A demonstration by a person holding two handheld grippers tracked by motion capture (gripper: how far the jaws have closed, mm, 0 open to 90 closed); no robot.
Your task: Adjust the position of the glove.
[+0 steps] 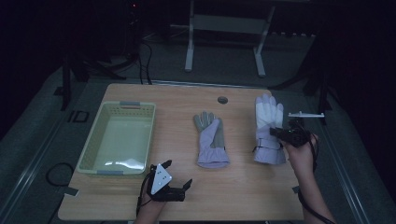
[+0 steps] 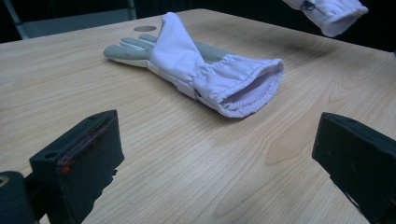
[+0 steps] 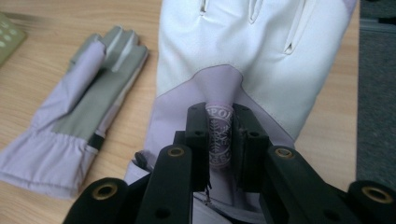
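At the right of the frame, the right tool [image 3: 219,135] pinches a fold of fabric on the back of the white glove [image 1: 269,126] lying on the counter [image 1: 233,196]. Soft, light and floppy, it should lift best by cuff or pinched cloth. The left tool [image 1: 175,179], lower centre, gapes wide.

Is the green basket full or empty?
Empty: the high view shows the basket's bare floor, while both gloves lie on the table.

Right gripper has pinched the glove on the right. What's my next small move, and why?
Probably lift it a little, straight up. The right gripper is shut on a pinched fold of the right glove, which seems already partly raised, while the basket stands far left, beyond the other glove. The left gripper waits open.
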